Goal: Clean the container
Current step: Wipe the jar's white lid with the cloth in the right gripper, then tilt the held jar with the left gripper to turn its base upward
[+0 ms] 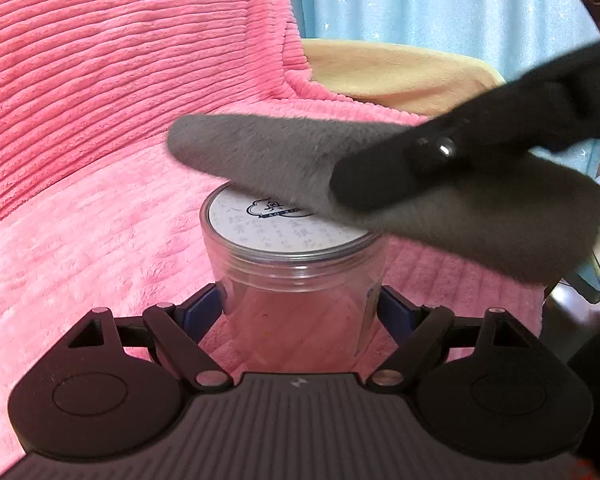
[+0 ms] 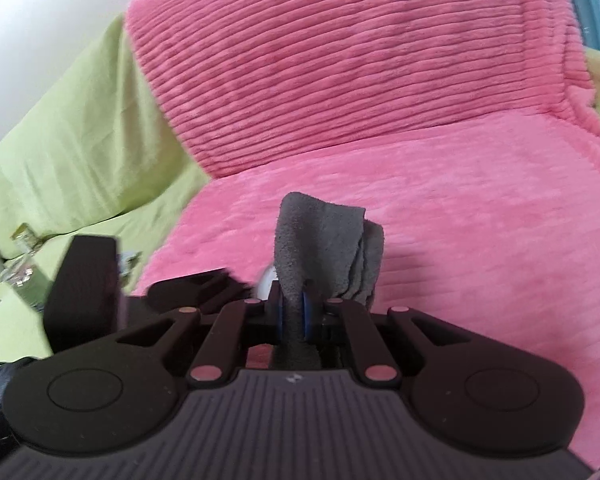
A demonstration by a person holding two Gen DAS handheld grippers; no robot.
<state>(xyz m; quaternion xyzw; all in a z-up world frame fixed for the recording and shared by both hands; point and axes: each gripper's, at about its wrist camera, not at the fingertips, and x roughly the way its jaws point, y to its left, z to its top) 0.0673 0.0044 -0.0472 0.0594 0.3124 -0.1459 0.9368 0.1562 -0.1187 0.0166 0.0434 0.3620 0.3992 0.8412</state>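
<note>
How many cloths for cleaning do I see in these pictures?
1. The grey cloth is clamped in the right gripper and lies across the lid of the clear container, which the left gripper holds. Others may be hidden.

The lidded jar point(image 1: 296, 280) stands upright on the ribbed blanket point(image 1: 100, 160), clamped at its sides between the left gripper point(image 1: 300, 308) pads. The folded cloth point(image 1: 380, 184) lies across the far right part of the jar's lid point(image 1: 276, 228), pinched in the right gripper point(image 2: 295, 314), which reaches in from the right. Behind the jar the blanket rises over a backrest; a curtain point(image 1: 440, 0) hangs farther behind, to the right.
</note>
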